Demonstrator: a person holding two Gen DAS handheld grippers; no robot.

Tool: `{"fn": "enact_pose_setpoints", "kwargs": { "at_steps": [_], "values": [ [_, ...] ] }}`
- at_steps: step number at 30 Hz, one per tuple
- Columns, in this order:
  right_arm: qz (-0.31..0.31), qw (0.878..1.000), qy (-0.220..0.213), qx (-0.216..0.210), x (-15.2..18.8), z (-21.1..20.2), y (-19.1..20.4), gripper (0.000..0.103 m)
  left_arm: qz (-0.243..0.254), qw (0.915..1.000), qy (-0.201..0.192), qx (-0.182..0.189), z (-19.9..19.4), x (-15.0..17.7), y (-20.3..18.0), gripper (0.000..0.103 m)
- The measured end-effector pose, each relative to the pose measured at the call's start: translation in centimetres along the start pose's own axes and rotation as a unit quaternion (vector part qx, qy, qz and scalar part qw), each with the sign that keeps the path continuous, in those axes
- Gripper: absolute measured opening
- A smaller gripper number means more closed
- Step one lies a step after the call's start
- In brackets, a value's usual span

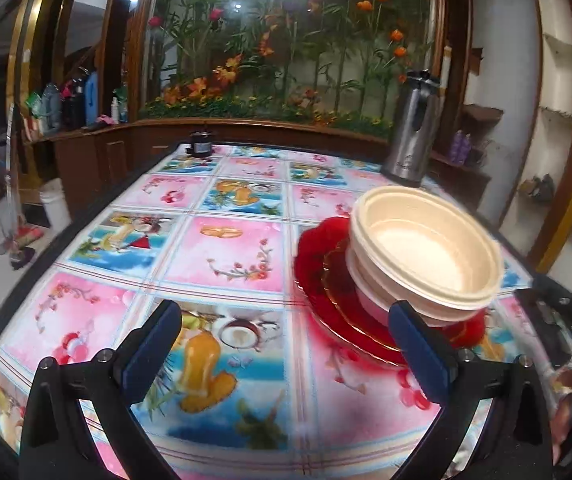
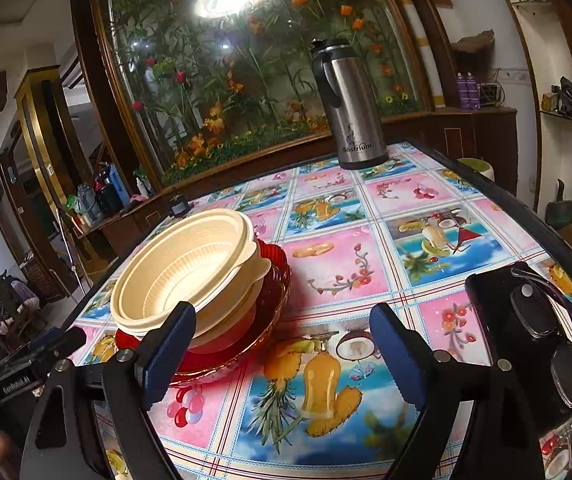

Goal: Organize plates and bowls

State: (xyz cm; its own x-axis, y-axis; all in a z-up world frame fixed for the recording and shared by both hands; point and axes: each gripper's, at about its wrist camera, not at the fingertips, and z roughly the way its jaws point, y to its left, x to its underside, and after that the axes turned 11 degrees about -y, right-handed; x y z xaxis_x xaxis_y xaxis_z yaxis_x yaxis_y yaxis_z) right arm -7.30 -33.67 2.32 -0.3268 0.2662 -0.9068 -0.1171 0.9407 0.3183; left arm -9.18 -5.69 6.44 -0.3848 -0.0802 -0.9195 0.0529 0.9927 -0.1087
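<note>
Covering the whole table is a glossy plastic tablecloth (image 2: 338,264) with pink and blue squares that show fruits, flowers and drinks; behind it stands a wooden-framed glass panel with artificial flowers and bamboo (image 2: 246,60).

On this cloth sits a stack of cream-coloured plastic bowls (image 2: 182,268) with ribbed inner walls. The stack leans a little and rests on red glass plates (image 2: 274,300) with scalloped gold-lined edges. In the left wrist view the same bowls (image 1: 426,248) and red plates (image 1: 318,264) appear on the right side of the table.

The right gripper (image 2: 282,356) has its blue-padded fingers spread wide and holds nothing. Its left finger is just in front of the bowl stack, while the space between the fingers shows only the cloth. The left gripper (image 1: 286,356) is also wide apart and holds nothing; its right finger stands in front of the plates' near edge, but I cannot tell whether it touches them.

Beyond the bowl stack, near the far edge of the table, stands a tall stainless-steel thermos jug with a black handle and lid (image 2: 350,112). To the right of the bowl stack, well apart from it, lies a black flat phone-like object (image 2: 526,340), and a pair of dark-framed eyeglasses (image 2: 558,344) lies on top of it. Far behind the stack, at the table's far edge, sits a small dark round object (image 1: 201,143), too small to identify.
</note>
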Motion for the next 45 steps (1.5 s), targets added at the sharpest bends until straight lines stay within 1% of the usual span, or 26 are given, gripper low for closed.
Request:
{"fn": "enact_pose_setpoints", "kwargs": {
  "at_steps": [2,4,5,7,9,11,13,15,17,18,22,26,28,32,40,45],
  "values": [
    [0.001,1.0,-0.006,0.004,-0.1,-0.2,0.0,0.093,0.001,1.0,0.004,-0.008,0.6,0.0,0.0,0.103],
    [0.004,1.0,-0.013,0.01,-0.2,-0.3,-0.1,0.093,-0.01,0.9999,0.013,-0.003,1.0,0.1,0.1,0.103],
    [0.007,1.0,-0.015,0.013,-0.2,-0.3,-0.2,0.093,-0.013,0.9998,0.013,-0.008,1.2,0.0,0.1,0.103],
    [0.009,1.0,-0.012,0.016,-0.2,-0.2,-0.2,0.093,-0.002,0.9997,0.013,-0.019,1.6,0.0,-0.1,0.103],
    [0.008,1.0,-0.006,0.017,-0.2,0.1,-0.2,0.093,0.014,0.9988,0.014,-0.044,1.6,0.0,-0.4,0.103],
    [0.006,1.0,-0.003,0.018,-0.2,0.2,0.0,0.093,0.023,0.9982,0.009,-0.055,1.6,0.0,-0.5,0.103],
    [0.006,1.0,-0.006,0.017,-0.2,0.1,0.0,0.093,0.037,0.9964,0.002,-0.076,1.3,-0.1,-0.6,0.103],
    [0.006,1.0,-0.003,0.016,-0.2,0.2,-0.1,0.093,0.041,0.996,0.002,-0.079,1.3,-0.1,-0.7,0.103],
    [0.007,1.0,-0.002,0.015,-0.2,0.3,-0.1,0.093,0.049,0.995,0.016,-0.085,1.6,0.0,-0.7,0.103],
    [0.007,1.0,-0.002,0.015,-0.2,0.3,0.0,0.093,0.051,0.9948,0.017,-0.086,1.6,0.0,-0.7,0.103],
    [0.008,1.0,-0.004,0.01,-0.2,0.3,0.0,0.093,0.063,0.9921,0.005,-0.109,1.1,0.1,-1.0,0.103],
    [0.002,1.0,0.001,0.011,-0.2,0.5,0.2,0.093,0.071,0.9911,0.016,-0.111,1.5,0.1,-1.1,0.103],
    [-0.006,1.0,0.007,0.014,-0.2,0.7,0.5,0.095,0.072,0.9907,0.017,-0.114,1.5,0.1,-1.1,0.103],
    [-0.023,1.0,0.01,0.016,0.0,0.7,1.2,0.096,0.079,0.9896,0.023,-0.118,1.7,0.2,-1.3,0.103],
    [-0.049,0.999,0.002,0.0,0.6,0.4,3.5,0.096,0.088,0.9886,0.029,-0.119,1.9,0.4,-1.6,0.103],
    [-0.045,0.999,0.006,-0.004,0.6,0.7,3.4,0.096,0.09,0.9884,0.028,-0.119,2.0,0.4,-1.6,0.103]
  ]
}}
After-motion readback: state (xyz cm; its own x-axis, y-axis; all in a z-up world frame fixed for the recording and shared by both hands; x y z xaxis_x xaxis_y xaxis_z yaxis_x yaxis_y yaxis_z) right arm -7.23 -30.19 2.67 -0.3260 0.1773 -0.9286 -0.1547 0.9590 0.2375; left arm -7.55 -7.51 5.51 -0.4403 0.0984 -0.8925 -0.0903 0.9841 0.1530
